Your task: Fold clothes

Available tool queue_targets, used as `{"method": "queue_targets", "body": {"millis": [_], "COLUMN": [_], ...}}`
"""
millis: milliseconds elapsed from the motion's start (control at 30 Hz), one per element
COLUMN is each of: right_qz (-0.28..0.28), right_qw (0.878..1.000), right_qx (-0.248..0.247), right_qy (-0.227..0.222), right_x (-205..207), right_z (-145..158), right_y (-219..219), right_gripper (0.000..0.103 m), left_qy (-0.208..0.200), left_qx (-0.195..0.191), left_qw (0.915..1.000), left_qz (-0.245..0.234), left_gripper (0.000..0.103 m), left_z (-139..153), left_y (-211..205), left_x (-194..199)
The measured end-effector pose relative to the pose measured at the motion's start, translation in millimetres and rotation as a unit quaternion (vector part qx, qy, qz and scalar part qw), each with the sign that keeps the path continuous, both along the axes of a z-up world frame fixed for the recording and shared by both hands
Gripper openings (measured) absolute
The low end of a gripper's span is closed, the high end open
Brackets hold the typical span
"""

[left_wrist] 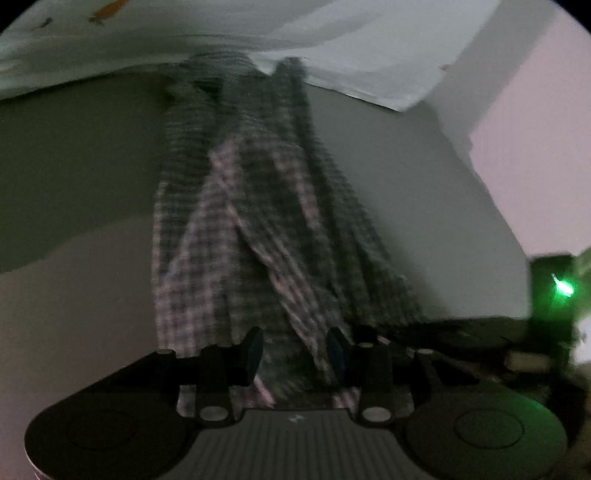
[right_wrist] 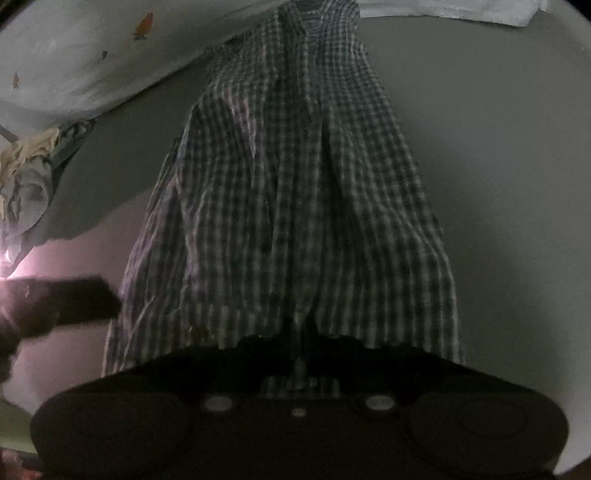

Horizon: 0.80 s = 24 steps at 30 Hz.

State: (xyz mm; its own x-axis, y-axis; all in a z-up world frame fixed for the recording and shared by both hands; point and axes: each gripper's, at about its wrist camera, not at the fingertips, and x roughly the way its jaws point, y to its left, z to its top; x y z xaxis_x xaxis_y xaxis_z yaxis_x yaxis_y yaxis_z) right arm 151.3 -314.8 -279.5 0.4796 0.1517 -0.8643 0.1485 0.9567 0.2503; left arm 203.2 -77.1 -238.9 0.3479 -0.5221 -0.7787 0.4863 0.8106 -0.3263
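Observation:
A checked shirt in grey, white and pink hangs stretched away from both grippers toward a white sheet. In the left wrist view my left gripper has its dark pads a hand's width apart with bunched shirt cloth between them; the view is blurred. In the right wrist view the same shirt fills the middle, and my right gripper is shut on its near edge, the fingers dark and mostly covered by cloth.
A white sheet with small orange prints lies at the far end, also seen in the right wrist view. A heap of pale clothes sits at the left. A device with a green light is at the right.

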Motion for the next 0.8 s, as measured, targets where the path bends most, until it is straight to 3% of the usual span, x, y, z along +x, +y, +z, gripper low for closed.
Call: {"method": "queue_targets", "body": {"millis": [67, 100, 167, 200, 333, 433, 567, 633, 700, 767, 800], "right_qz": [-0.019, -0.022, -0.027, -0.028, -0.032, -0.024, -0.009, -0.022, -0.044, -0.058, -0.056], "right_qw": [0.999, 0.999, 0.999, 0.999, 0.993, 0.986, 0.982, 0.980, 0.979, 0.973, 0.970], "right_qx": [0.021, 0.021, 0.016, 0.012, 0.058, 0.064, 0.066, 0.078, 0.101, 0.157, 0.184], "right_qy": [0.014, 0.016, 0.010, -0.012, -0.101, -0.150, -0.178, -0.182, -0.172, -0.156, -0.151], "right_x": [-5, -5, -5, -2, 32, 85, 180, 226, 265, 296, 311], "right_z": [3, 7, 18, 27, 64, 76, 70, 57, 38, 16, 7], "right_y": [-8, -12, -19, -22, -46, -61, -69, -74, -80, -87, -83], "right_gripper": [0.008, 0.014, 0.034, 0.050, 0.055, 0.050, 0.047, 0.056, 0.057, 0.039, 0.005], "left_qy": [-0.003, -0.004, -0.005, -0.005, 0.000, -0.007, -0.010, -0.006, -0.005, -0.004, 0.000], "left_qx": [0.004, 0.003, -0.006, -0.011, -0.046, -0.056, -0.067, -0.080, -0.072, -0.051, -0.049], "left_qw": [1.0000, 0.9999, 0.9996, 0.9994, 0.9973, 0.9959, 0.9926, 0.9904, 0.9900, 0.9900, 0.9894], "left_qz": [0.008, 0.014, 0.026, 0.032, 0.058, 0.070, 0.101, 0.112, 0.121, 0.131, 0.136], "left_gripper": [0.040, 0.040, 0.040, 0.040, 0.040, 0.040, 0.041, 0.042, 0.042, 0.042, 0.042], "left_z": [1, 2, 4, 5, 12, 18, 22, 20, 15, 9, 6], "left_y": [1, 2, 5, 6, 7, 5, -2, -5, -10, -18, -19], "left_x": [7, 12, 24, 31, 67, 96, 128, 143, 157, 172, 177]}}
